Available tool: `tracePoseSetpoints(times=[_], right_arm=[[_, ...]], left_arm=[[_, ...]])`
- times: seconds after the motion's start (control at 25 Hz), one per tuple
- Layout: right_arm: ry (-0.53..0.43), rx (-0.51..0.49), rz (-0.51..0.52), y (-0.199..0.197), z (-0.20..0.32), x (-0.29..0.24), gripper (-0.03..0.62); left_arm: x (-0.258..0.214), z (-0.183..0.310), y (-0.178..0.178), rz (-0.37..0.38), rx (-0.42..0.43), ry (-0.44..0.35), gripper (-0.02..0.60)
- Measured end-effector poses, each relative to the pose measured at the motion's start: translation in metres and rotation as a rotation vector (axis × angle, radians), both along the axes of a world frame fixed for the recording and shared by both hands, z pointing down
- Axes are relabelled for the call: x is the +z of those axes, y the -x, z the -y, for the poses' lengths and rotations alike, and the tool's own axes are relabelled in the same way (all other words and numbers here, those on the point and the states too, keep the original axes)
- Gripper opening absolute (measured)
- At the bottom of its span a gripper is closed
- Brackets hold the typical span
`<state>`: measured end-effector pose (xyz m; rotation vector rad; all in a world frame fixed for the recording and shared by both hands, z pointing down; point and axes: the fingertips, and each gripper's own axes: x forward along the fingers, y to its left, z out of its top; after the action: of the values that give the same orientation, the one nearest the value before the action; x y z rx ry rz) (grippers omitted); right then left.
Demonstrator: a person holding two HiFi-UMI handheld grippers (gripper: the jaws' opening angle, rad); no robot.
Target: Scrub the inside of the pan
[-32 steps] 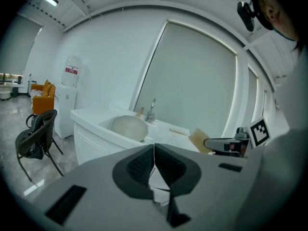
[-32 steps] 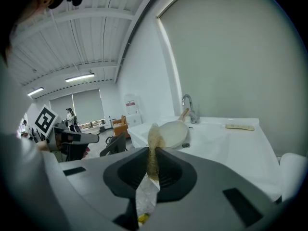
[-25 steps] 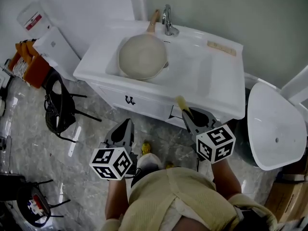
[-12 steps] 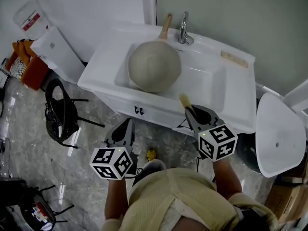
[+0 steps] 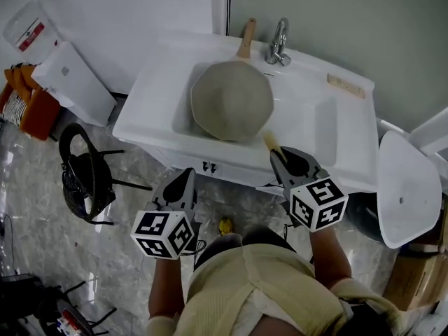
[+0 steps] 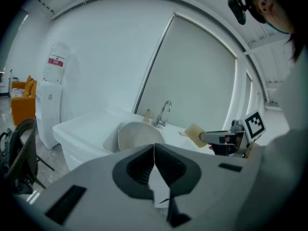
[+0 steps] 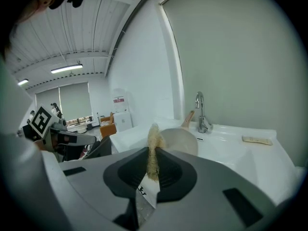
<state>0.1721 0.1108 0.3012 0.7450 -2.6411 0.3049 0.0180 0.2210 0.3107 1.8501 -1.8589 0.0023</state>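
One sponge [image 7: 154, 141] sits pinched in the right gripper [image 5: 279, 157]; left gripper [image 6: 154, 150] pressed together.

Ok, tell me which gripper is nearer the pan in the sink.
Right. The right gripper, shut on a sponge, is just off the near right edge of the pan. The left gripper, shut and empty, sits lower, in front of the sink, farther away.

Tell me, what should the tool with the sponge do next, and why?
Probably reach the right tool forward, over the rim of the sink and toward the pan. It is shut on the sponge but hangs short of the sink, and the pan sits in the basin with neither tool touching it.
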Motion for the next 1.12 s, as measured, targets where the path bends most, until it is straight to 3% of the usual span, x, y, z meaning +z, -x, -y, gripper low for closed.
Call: tracePoseSetpoints(times=[0.4,1.12], right_arm=[[-0.018,0.044,-0.034,0.016,0.024,0.004,0.054],[0.004,0.025,-0.029,0.036,0.124,0.016,0.054]], left_arm=[[0.011,0.021,0.013,0.011,0.05,0.01,0.06],[0.011,0.119,0.043,0.001,-0.007,0.025,0.06]])
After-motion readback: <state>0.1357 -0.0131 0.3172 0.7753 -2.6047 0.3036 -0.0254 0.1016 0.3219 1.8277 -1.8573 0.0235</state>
